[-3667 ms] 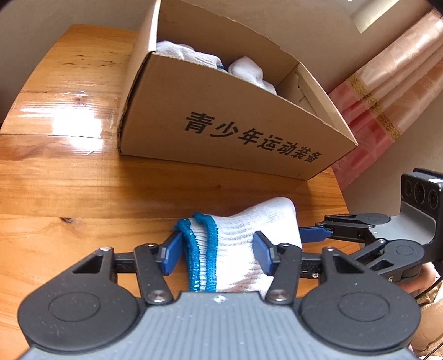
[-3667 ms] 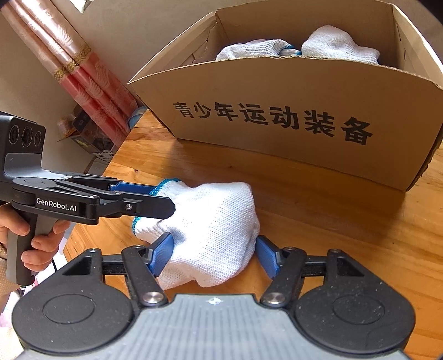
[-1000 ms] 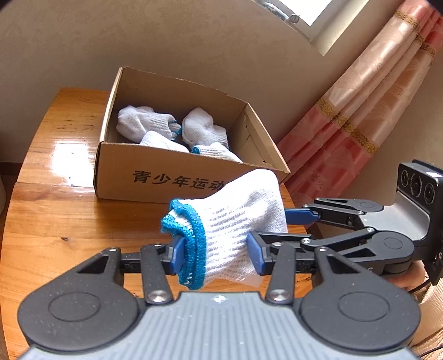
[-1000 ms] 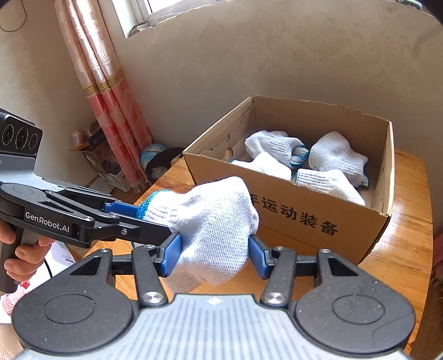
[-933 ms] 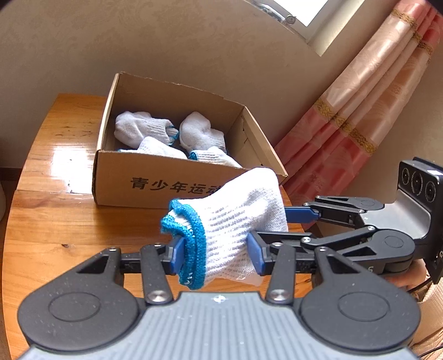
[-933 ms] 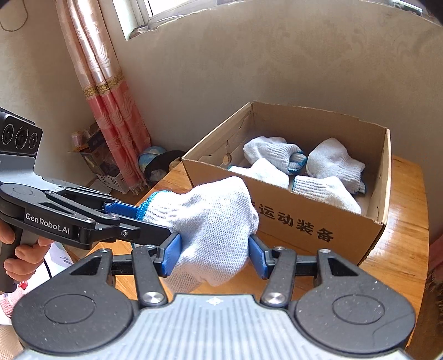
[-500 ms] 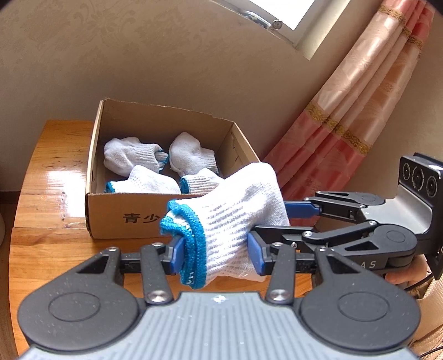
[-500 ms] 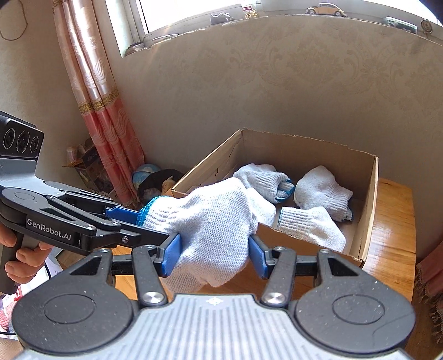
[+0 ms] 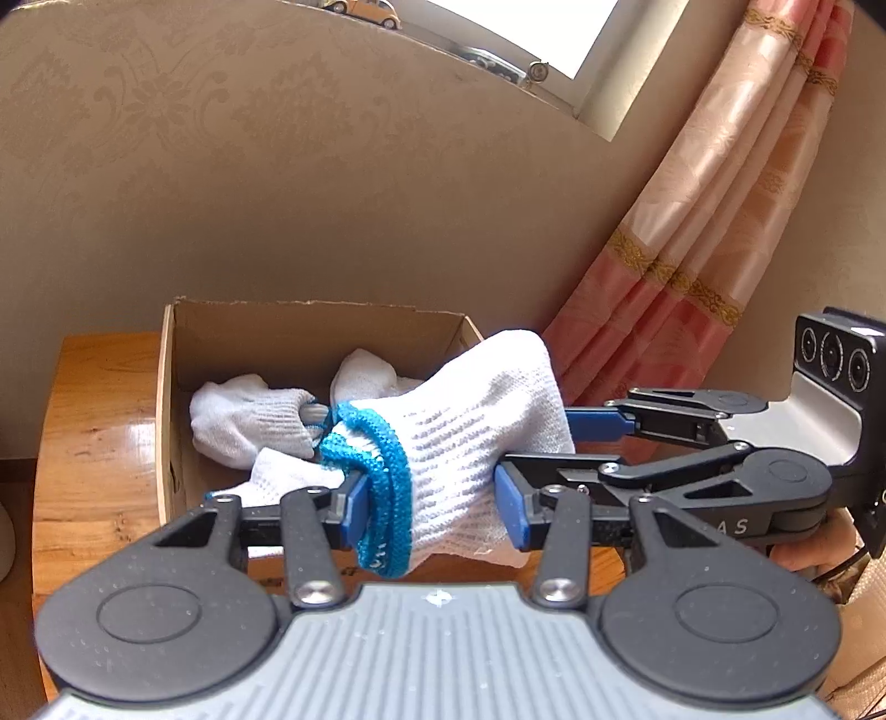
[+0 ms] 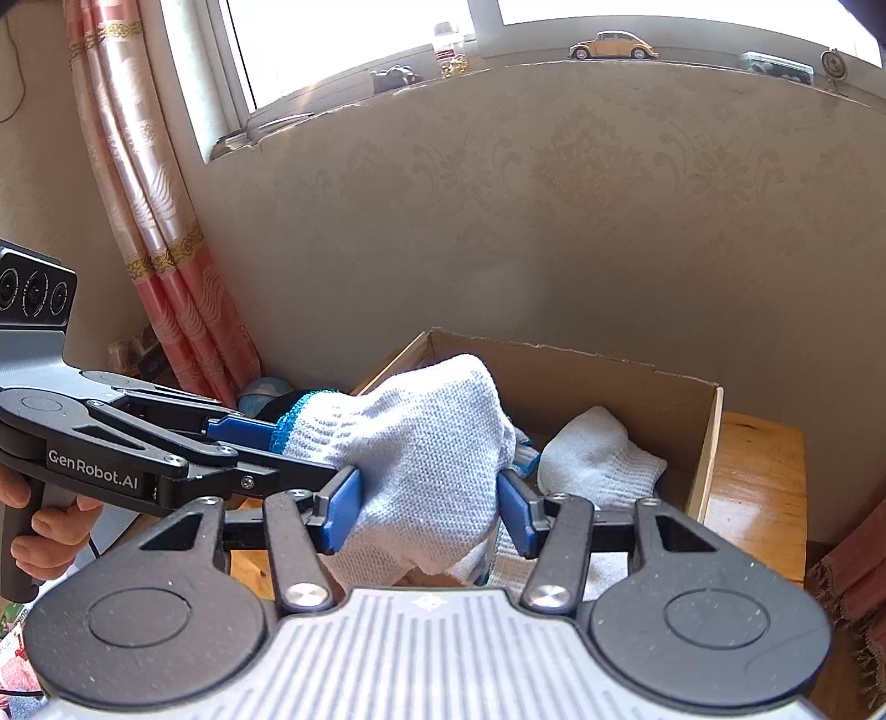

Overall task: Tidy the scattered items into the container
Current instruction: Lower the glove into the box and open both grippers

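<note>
**Both grippers hold 1 white glove in the air at a cardboard box**

A rolled white knit glove (image 9: pixel 476 432) with a blue cuff (image 9: pixel 382 487) is held off the table by 2 handheld grippers at once. In the left wrist view, the left gripper (image 9: pixel 432 512) has its 2 blue pads pressed against the glove: one pad sits at the cuff end, the other against the white knit body, so the glove fills the whole gap between the jaws. The cuff bulges out toward the camera past the left-hand pad.

The right gripper (image 10: pixel 429 515) clamps the other end of the same glove, its blue pads squeezing the white fabric from both sides. A loose fold of the glove hangs down below its jaws. Each gripper shows in the other's view, reaching in from the side. A person's hand (image 10: pixel 39 531) wraps the handle of the left gripper.

Behind and below the glove stands an open cardboard box (image 9: pixel 166 399) on a wooden table (image 9: pixel 94 432). The held glove hangs in front of the box's opening, near its front wall; whether it is fully over the opening cannot be told. Inside the box lie more white gloves (image 9: pixel 249 418), bundled and resting on the bottom.

A patterned beige wall and pink curtain (image 9: pixel 720 221) stand behind the table. A toy car (image 10: pixel 612 44) sits on the window ledge.
</note>
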`<state>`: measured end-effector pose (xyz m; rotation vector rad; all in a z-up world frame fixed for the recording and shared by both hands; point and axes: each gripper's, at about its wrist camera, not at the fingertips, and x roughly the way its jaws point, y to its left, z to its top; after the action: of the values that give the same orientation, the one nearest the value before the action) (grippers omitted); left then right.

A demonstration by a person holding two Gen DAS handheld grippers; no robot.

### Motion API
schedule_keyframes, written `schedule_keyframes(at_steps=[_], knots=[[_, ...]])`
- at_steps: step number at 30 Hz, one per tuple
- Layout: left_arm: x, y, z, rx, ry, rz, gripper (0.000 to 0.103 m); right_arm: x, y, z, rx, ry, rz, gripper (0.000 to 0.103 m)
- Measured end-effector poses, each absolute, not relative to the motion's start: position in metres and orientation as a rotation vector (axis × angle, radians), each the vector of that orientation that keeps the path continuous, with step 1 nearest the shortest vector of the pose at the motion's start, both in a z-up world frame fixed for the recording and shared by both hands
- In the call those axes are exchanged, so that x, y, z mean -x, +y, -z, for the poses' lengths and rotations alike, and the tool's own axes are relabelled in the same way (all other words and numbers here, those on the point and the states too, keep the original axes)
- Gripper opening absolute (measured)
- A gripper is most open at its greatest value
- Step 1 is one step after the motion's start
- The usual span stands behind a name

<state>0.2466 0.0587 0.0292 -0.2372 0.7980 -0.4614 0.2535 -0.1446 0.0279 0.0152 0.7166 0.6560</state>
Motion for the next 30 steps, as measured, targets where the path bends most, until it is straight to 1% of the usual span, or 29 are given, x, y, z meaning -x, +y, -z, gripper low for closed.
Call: schedule_keyframes(at_steps=[16, 30], knots=[[-0.327, 0.063, 0.005, 0.296, 0.894, 0.438, 0.045, -0.336, -0.140, -0.001, -0.019, 0.803, -0.629, 0.059], [-0.368, 0.061, 0.034, 0.311, 0.997, 0.410, 0.045, -0.379, -0.137, 0.032, -0.055, 0.913, -0.594, 0.060]])
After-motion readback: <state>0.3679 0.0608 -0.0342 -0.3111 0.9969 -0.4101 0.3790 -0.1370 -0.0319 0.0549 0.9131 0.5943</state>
